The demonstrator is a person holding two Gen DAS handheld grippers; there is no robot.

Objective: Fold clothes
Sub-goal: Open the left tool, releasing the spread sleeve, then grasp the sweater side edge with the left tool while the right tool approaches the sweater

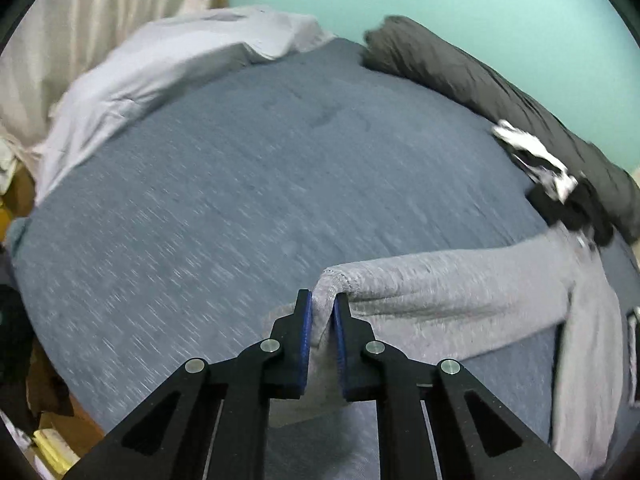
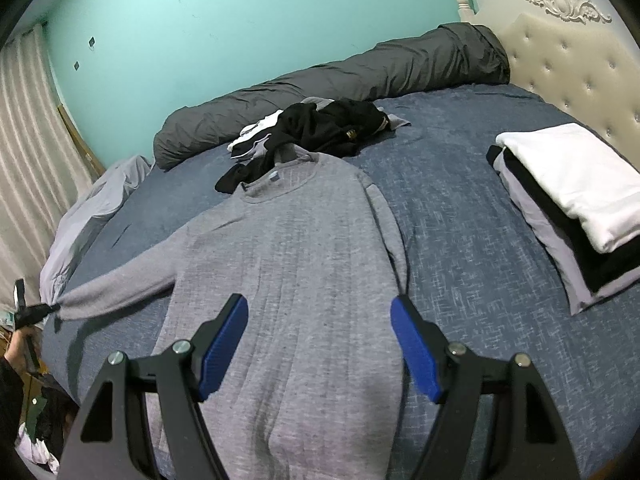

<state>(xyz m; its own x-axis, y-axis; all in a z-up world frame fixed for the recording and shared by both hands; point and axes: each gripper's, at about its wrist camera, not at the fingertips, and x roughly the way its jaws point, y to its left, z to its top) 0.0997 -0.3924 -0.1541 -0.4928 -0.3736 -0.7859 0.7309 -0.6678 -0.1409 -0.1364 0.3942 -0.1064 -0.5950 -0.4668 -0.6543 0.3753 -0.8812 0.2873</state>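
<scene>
A grey long-sleeved sweater (image 2: pixel 296 256) lies flat, front up, on the blue bed cover (image 2: pixel 472 216), neck toward the far wall. My left gripper (image 1: pixel 322 304) is shut on the cuff of its left sleeve (image 1: pixel 440 296) and holds the sleeve stretched out to the side; it also shows at the left edge of the right wrist view (image 2: pixel 48 307). My right gripper (image 2: pixel 318 316) is open and empty, just above the sweater's lower body. The sweater's right sleeve (image 2: pixel 390 232) lies along its side.
A pile of black and white clothes (image 2: pixel 316 128) lies beyond the sweater's neck. A stack of folded clothes (image 2: pixel 572 200) sits at the right near the padded headboard (image 2: pixel 572 64). A dark grey rolled duvet (image 2: pixel 328 84) runs along the green wall. A light sheet (image 1: pixel 160 72) is bunched at the bed's corner.
</scene>
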